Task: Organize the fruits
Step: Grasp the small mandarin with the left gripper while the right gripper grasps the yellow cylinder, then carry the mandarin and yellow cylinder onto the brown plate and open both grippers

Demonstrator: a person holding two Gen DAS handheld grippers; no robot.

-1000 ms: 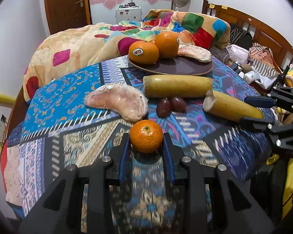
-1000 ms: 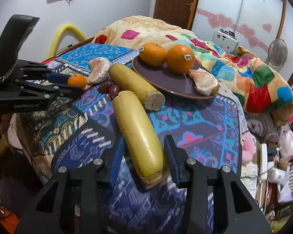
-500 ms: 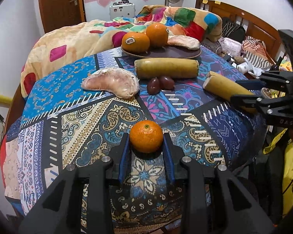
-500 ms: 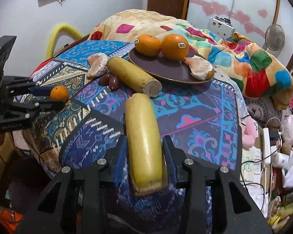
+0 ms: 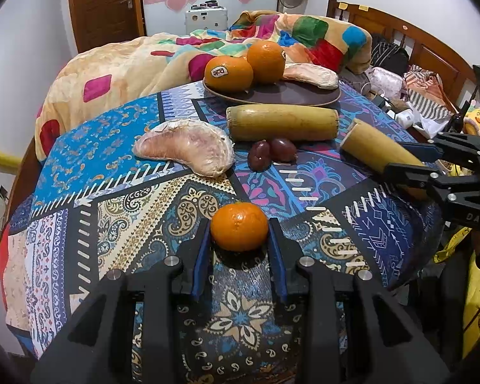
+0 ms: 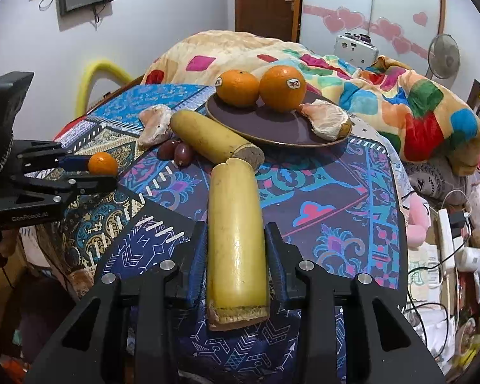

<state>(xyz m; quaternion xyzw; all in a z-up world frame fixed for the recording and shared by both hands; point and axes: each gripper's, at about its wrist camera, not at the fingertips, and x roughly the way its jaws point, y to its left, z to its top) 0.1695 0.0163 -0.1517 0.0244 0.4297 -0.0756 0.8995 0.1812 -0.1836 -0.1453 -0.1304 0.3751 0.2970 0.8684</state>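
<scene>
My left gripper (image 5: 239,240) is shut on a small tangerine (image 5: 239,226), held over the patterned cloth; it also shows in the right wrist view (image 6: 103,164). My right gripper (image 6: 236,249) is shut on a yellow sugarcane piece (image 6: 235,233), also seen in the left wrist view (image 5: 380,152). A dark plate (image 5: 291,96) at the far side holds two large oranges (image 5: 228,69) and a peeled pomelo segment (image 5: 310,75). A second sugarcane piece (image 5: 281,122), another pomelo segment (image 5: 188,148) and two dark red fruits (image 5: 272,153) lie on the table.
The round table (image 5: 112,211) has a colourful patterned cloth. A bed with a bright quilt (image 5: 137,60) lies right behind it. A wooden headboard (image 5: 416,44), clutter and cables stand to the right. A yellow tube (image 6: 102,73) is by the wall.
Both grippers have drawn back toward the near table edge and risen, each carrying its fruit. The left came forward a little again in the last half second.
</scene>
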